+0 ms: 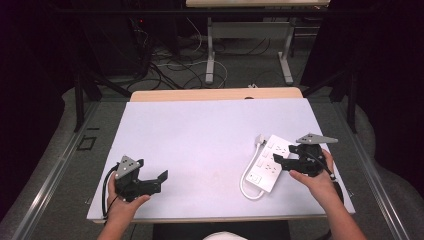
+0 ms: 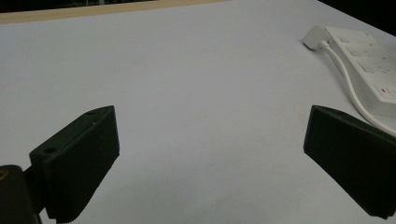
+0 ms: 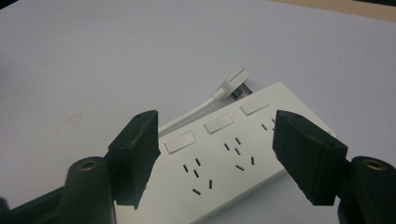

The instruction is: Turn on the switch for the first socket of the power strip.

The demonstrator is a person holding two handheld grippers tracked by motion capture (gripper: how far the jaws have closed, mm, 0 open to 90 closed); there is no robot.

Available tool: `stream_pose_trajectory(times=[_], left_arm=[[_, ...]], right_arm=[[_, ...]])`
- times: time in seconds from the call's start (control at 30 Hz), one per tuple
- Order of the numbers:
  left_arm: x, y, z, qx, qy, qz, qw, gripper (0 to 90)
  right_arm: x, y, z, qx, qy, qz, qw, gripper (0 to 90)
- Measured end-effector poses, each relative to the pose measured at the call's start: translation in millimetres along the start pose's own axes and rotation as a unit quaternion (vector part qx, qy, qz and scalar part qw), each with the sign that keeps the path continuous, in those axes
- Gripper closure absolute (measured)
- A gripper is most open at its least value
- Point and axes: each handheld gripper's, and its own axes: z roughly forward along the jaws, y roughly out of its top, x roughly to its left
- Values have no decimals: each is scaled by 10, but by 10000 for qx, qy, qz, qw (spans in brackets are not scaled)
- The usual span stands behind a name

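Power strip (image 1: 270, 163), white, with several sockets and rocker switches: laid flat on the right side of the tabletop (image 1: 200, 145), long axis running from near-left to far-right. Attached white cord (image 1: 246, 184) is looped beside its left edge; the plug (image 1: 259, 139) lies at the far end, touching or just beside the body.

Right tongs (image 1: 280, 161): held over the near part of the strip, jaws parted to a middling width, straddling the socket face; nothing is pinched between them in the right gripper view (image 3: 215, 154).

Left tongs (image 1: 161, 178): rested on the near left of the tabletop, well apart from the strip, jaws spread wide and empty.

Risks noted: the smooth casing may be skidded or tipped if only one edge is caught; a switch may be pressed by a descending jaw; the loose cord may be snagged and dragged, pulling the plug along.
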Motion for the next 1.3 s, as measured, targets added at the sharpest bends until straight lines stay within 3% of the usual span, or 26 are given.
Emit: stream_pose_trajectory(times=[0.37,0.8,1.3], left_arm=[[-14,0,0,26,77,148,9999,36],[-4,-2,8,104,110,95,9998,35],[19,-16,16,153,92,-57,9998,35]], right_arm=[[-22,83,124,216,187,239,9993,360],[-55,130,290,404,252,315,9984,404],[-2,101,392,474,353,382,9975,601]])
